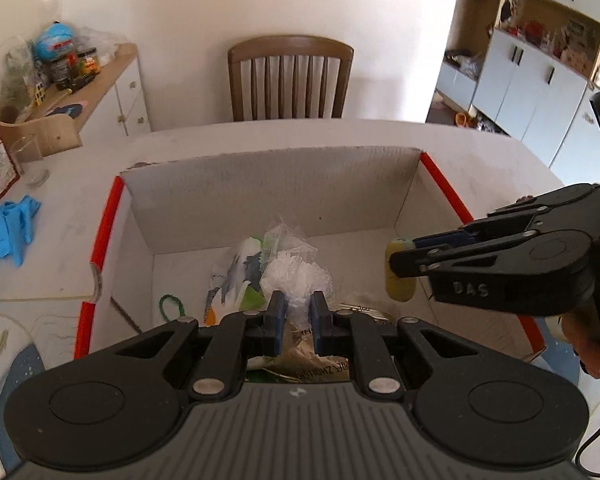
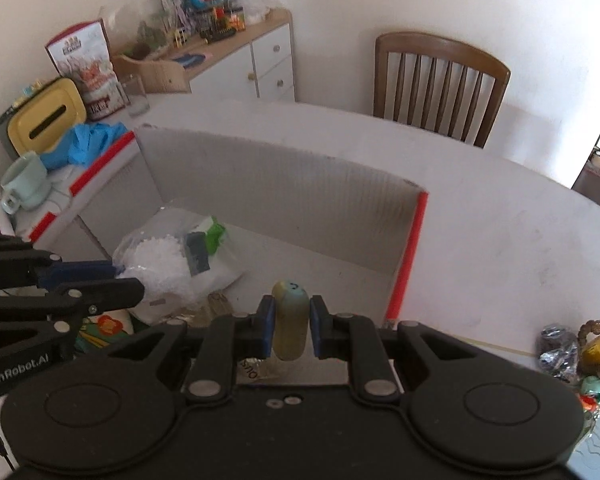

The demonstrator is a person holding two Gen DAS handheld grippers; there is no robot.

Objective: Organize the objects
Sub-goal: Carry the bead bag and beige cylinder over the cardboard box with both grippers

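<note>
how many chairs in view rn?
1. A wooden slat-back chair stands at the far side of the table, against the wall beyond the cardboard box. Others could be out of frame.

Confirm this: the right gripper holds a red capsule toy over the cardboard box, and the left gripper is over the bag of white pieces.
Wrong colour. The capsule toy in the right gripper is yellow-green, as the right wrist view shows. It is over the cardboard box, and the left gripper is over the bag of white pieces.

box floor (image 1: 180,276): we see its near part hidden behind the left gripper (image 1: 296,312).
shelf clutter (image 2: 204,12): we find it too blurred to identify.
</note>
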